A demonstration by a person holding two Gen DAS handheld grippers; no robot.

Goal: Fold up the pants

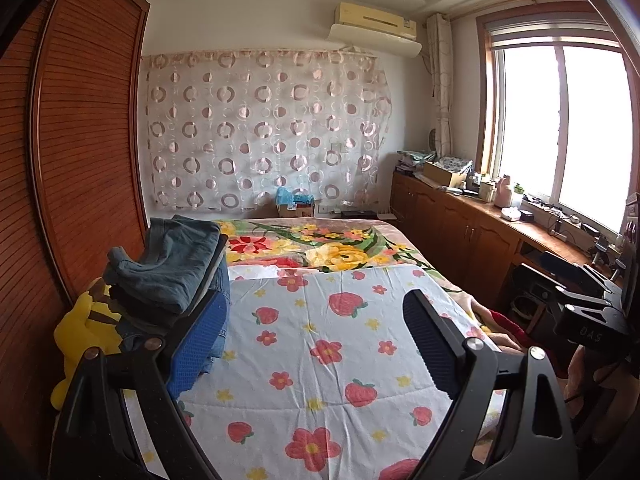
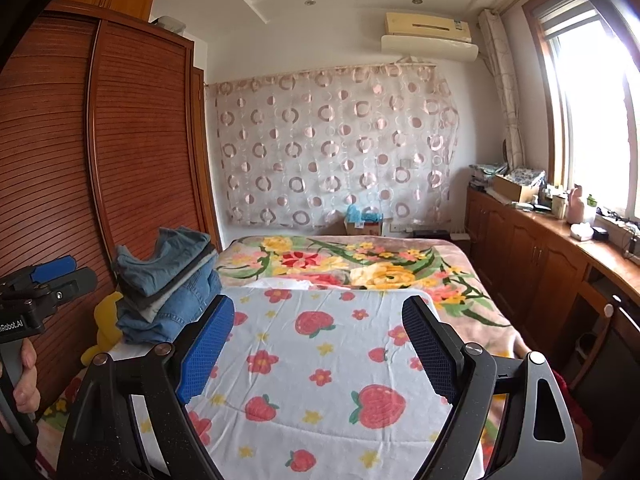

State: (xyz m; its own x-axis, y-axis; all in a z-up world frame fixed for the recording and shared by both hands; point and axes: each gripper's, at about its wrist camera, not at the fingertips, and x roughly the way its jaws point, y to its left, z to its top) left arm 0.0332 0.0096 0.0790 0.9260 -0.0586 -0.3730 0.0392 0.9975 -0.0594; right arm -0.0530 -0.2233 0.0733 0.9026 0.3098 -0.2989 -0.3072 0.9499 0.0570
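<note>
Left wrist view
Left gripper (image 1: pixel 316 316): jaws wide, nothing between them, above the quilt (image 1: pixel 320 360).
Pants (image 1: pixel 176 268): folded, stacked at the quilt's left edge, partly behind the blue pad.
Toy (image 1: pixel 84 332): yellow, just left of the stack.
Right gripper (image 1: pixel 592 304): at the right edge, side-on, jaws apart.

Right wrist view
Right gripper (image 2: pixel 318 344): jaws wide, empty, over the quilt (image 2: pixel 320 360).
Pants (image 2: pixel 168 284): folded pile, left of the blue pad, before the wardrobe (image 2: pixel 80 160).
Left gripper (image 2: pixel 60 276): far left, held by a hand (image 2: pixel 24 376).
</note>
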